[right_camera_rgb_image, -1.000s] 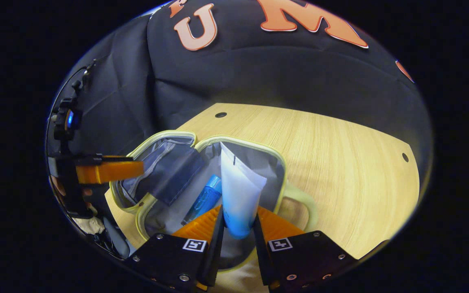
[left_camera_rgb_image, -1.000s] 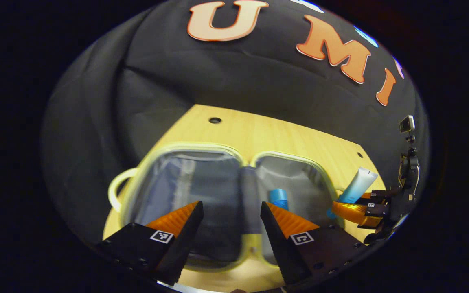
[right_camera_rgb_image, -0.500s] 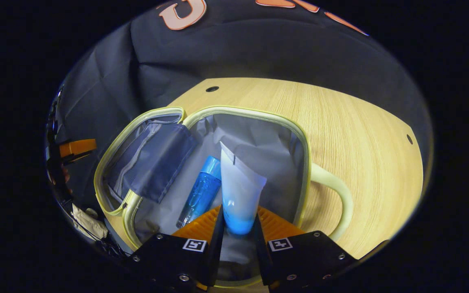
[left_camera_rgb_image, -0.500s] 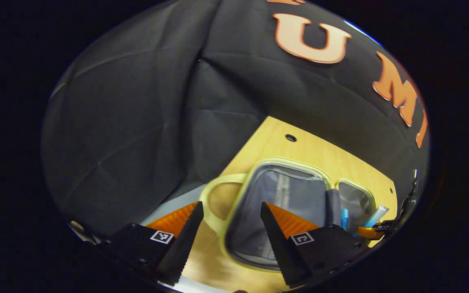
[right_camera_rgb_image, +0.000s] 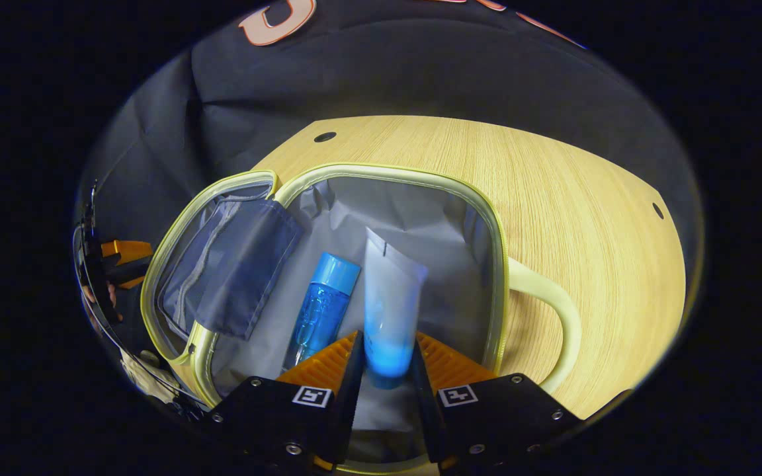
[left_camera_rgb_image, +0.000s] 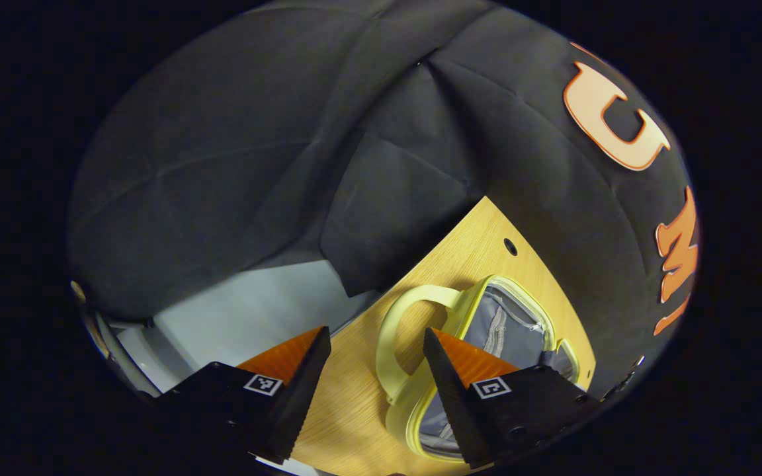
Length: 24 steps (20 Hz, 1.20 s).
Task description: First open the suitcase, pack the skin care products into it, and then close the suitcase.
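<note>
Right claw (right_camera_rgb_image: 383, 370), clenched on the white tube (right_camera_rgb_image: 389, 311), has lowered it into the open suitcase (right_camera_rgb_image: 421, 218) beside the blue bottle (right_camera_rgb_image: 323, 304), while the empty, spread left claw (left_camera_rgb_image: 376, 370) has swung away left.

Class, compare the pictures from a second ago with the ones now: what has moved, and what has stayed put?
The right gripper, still shut on the white tube, has carried it lower into the open suitcase, beside the blue bottle. The left gripper has swung away leftward toward the suitcase handle, still open and empty. Suitcase and blue bottle have not moved.
</note>
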Motion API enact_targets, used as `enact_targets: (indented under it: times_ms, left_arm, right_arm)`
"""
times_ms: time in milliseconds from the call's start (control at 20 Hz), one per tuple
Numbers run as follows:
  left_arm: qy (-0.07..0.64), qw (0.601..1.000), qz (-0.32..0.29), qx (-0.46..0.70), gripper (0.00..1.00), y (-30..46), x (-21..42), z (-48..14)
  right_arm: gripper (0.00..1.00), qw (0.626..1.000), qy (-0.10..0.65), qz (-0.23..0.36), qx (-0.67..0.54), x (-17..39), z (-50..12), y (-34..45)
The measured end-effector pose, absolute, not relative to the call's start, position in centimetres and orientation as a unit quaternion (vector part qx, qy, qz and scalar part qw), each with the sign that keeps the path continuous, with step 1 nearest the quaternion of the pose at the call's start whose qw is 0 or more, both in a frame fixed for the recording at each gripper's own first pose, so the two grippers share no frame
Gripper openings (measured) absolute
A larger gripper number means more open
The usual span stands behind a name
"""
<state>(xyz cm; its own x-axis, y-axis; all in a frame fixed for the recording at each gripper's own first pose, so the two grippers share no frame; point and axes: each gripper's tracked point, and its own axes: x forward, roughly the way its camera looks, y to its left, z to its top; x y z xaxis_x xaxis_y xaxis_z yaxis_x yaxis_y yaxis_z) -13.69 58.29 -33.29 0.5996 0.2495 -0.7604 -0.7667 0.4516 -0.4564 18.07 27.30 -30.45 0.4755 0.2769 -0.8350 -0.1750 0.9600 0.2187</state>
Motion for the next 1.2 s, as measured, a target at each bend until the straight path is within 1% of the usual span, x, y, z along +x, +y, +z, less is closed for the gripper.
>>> enact_targets:
  times_ms: [50, 100, 150, 200, 250, 300, 350, 400, 450, 500, 550, 600, 650, 700, 800, 950, 1100, 1200]
  left_arm:
    - [0.314, 0.790, 0.314, -0.423, 0.89, 58.4, -13.7, -33.4]
    - [0.312, 0.789, 0.306, -0.432, 0.84, 58.6, -13.7, -33.3]
    - [0.313, 0.786, 0.296, -0.444, 0.84, 58.9, -13.9, -33.0]
    - [0.316, 0.783, 0.285, -0.454, 0.88, 58.9, -14.2, -33.0]
    - [0.317, 0.780, 0.282, -0.460, 0.88, 59.5, -14.4, -33.3]
    - [0.316, 0.780, 0.276, -0.464, 0.85, 60.3, -14.5, -33.3]
    - [0.318, 0.777, 0.271, -0.471, 0.80, 60.3, -14.6, -33.6]
    - [0.317, 0.774, 0.260, -0.482, 0.90, 60.3, -14.4, -33.6]
    - [0.311, 0.772, 0.251, -0.494, 0.85, 59.9, -13.7, -33.8]
    - [0.308, 0.769, 0.241, -0.506, 0.60, 59.7, -13.4, -33.7]
    - [0.304, 0.767, 0.237, -0.514, 0.62, 59.5, -12.7, -34.5]
    - [0.306, 0.765, 0.238, -0.514, 0.33, 59.6, -12.9, -34.8]
    - [0.294, 0.767, 0.233, -0.521, 0.22, 59.6, -12.7, -34.8]
    - [0.283, 0.771, 0.213, -0.529, 0.16, 59.4, -12.5, -33.9]
    - [0.253, 0.786, 0.191, -0.531, 0.16, 59.6, -12.0, -31.9]
    - [0.230, 0.820, 0.161, -0.500, 0.14, 59.3, -11.5, -27.6]
    - [0.201, 0.850, 0.126, -0.471, 0.10, 58.6, -10.4, -21.7]
    - [0.180, 0.866, 0.102, -0.455, 0.10, 57.7, -9.6, -18.1]
  right_arm:
    - [0.48, 0.857, 0.494, 0.133, 0.057, 18.0, -30.3, 27.3]
    - [0.51, 0.858, 0.491, 0.135, 0.063, 18.0, -30.0, 27.4]
    - [0.50, 0.862, 0.485, 0.132, 0.065, 17.9, -29.5, 27.2]
    - [0.52, 0.865, 0.479, 0.133, 0.067, 18.0, -28.9, 27.0]
    - [0.61, 0.870, 0.471, 0.133, 0.067, 17.9, -28.5, 26.9]
    - [0.65, 0.874, 0.463, 0.133, 0.064, 18.0, -27.8, 26.4]
    - [0.70, 0.880, 0.453, 0.132, 0.060, 17.9, -27.1, 25.8]
    - [0.73, 0.886, 0.442, 0.130, 0.057, 17.9, -26.4, 25.2]
    - [0.79, 0.892, 0.430, 0.127, 0.055, 17.8, -25.5, 24.5]
    - [0.82, 0.898, 0.420, 0.120, 0.051, 17.8, -24.6, 23.6]
    - [0.87, 0.904, 0.409, 0.112, 0.048, 17.7, -23.8, 22.6]
    - [0.89, 0.908, 0.403, 0.103, 0.045, 17.6, -23.1, 21.8]
    - [0.90, 0.913, 0.394, 0.095, 0.045, 17.2, -22.3, 21.0]
    - [0.91, 0.918, 0.384, 0.089, 0.044, 17.2, -21.4, 20.3]
    - [0.93, 0.927, 0.365, 0.077, 0.045, 17.1, -19.9, 19.1]
    - [0.94, 0.937, 0.340, 0.062, 0.044, 17.4, -18.1, 17.7]
    - [0.94, 0.944, 0.321, 0.063, 0.038, 17.8, -16.4, 16.6]
    - [0.94, 0.949, 0.307, 0.063, 0.037, 18.3, -15.6, 16.3]
